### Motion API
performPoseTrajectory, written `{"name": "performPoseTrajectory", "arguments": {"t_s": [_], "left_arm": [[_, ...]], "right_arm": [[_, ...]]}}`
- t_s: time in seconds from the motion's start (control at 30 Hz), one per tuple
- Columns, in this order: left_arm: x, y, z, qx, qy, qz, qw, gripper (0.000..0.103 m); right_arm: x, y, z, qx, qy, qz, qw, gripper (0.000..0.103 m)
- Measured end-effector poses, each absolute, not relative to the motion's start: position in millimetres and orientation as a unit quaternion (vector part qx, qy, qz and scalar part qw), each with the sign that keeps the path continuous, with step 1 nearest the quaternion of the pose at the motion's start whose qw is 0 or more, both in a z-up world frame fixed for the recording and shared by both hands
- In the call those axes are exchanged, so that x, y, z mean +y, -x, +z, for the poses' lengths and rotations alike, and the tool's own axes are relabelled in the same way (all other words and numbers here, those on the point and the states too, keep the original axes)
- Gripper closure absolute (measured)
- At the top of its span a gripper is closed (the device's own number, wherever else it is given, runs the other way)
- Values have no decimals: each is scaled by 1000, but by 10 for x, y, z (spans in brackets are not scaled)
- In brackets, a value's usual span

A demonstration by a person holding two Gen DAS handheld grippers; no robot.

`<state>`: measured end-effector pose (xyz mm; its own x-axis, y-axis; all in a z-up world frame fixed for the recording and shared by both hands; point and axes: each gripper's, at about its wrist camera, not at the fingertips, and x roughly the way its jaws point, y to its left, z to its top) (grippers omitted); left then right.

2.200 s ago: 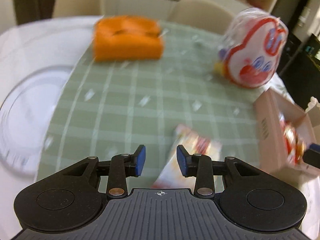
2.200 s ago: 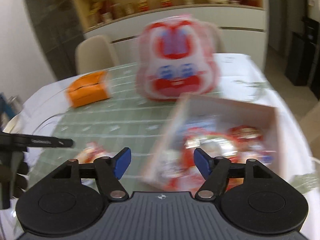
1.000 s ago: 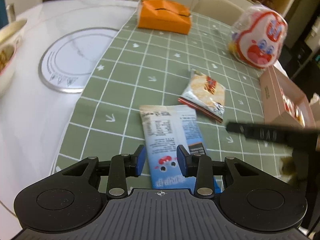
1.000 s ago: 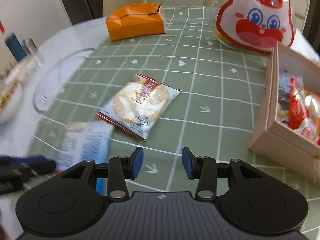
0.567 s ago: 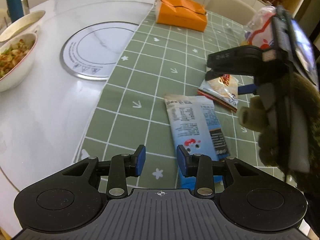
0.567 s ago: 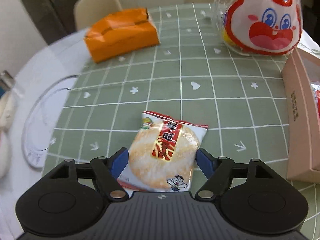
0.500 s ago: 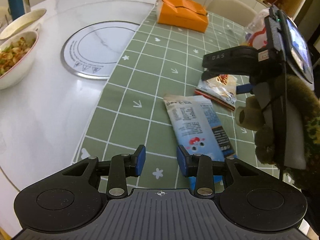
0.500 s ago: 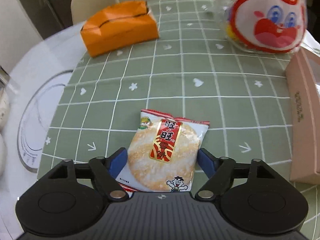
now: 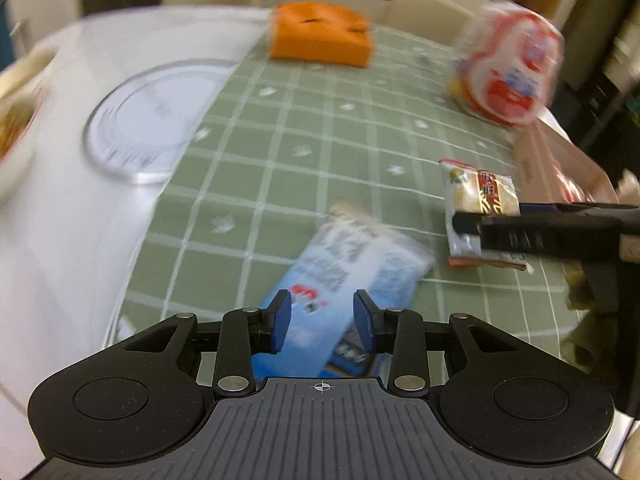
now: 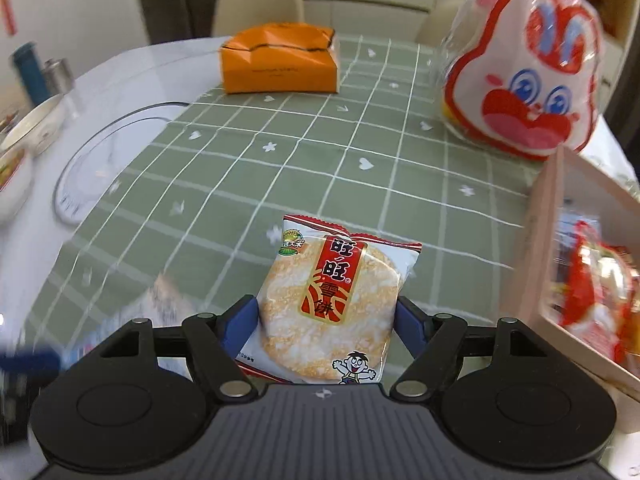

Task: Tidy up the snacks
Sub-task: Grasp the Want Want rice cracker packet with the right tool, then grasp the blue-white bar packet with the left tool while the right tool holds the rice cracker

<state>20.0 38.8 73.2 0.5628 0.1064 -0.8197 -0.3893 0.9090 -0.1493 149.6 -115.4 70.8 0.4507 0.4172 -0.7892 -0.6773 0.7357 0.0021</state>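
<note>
A rice cracker packet (image 10: 332, 308) stands lifted between my right gripper's (image 10: 326, 320) blue pads, which are shut on its sides; the left wrist view shows the cracker packet (image 9: 476, 208) raised off the cloth in the right gripper (image 9: 500, 232). A blue and white snack packet (image 9: 348, 276) lies on the green checked cloth (image 9: 304, 140), its near end between the pads of my open left gripper (image 9: 322, 322). A pink cardboard box (image 10: 540, 240) with several red snack packs (image 10: 592, 292) sits at the right.
A rabbit-shaped snack bag (image 10: 524, 84) stands at the back right. An orange package (image 10: 280, 64) lies at the back. A round glass plate (image 10: 104, 160) and bowls (image 10: 36, 128) sit on the white table at the left.
My right gripper has closed on the cracker packet and lifted it off the cloth. My left gripper has swung right, so the blue packet now lies between its pads.
</note>
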Motion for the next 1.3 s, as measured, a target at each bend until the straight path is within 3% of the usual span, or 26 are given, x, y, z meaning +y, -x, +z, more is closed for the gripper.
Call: {"name": "performPoseTrajectory", "arguments": {"t_s": [0.13,0.33,0.5,0.73,0.87,0.93,1.0,1.03,1.17,1.3], "left_arm": [[125,-349,682,469,55,118,873,64],[-85,-478,580,499,7,79,863,62],[-241,-518,493,514,-28,23,857,25],[-121,-478,517,507,-35,56,859,31],[-27,-513,490,514,-27,61,855,31],[-7,-530,491,518,-20,48,854,27],[15,-544,481,519,-5,28,854,13],[28,-542,478,518,6,21,855,11],[98,-587,511,501,18,39,864,17],[174,-681,422,514,25,53,856,15]], "right_arm": [[-1476,-1364,648,412,161,340,830,28],[-1895,-1388,468,451,71,351,818,25],[-2033,-1339,422,428,34,362,828,20],[-1826,-1031,294,362,146,360,847,12],[-1909,-1021,265,362,116,331,864,6],[-1917,-982,241,352,124,330,867,4],[-1904,-985,238,353,128,333,865,3],[-1901,-988,235,354,128,334,864,2],[-1889,-958,227,351,128,333,866,0],[-1893,-955,217,349,126,334,866,0]]}}
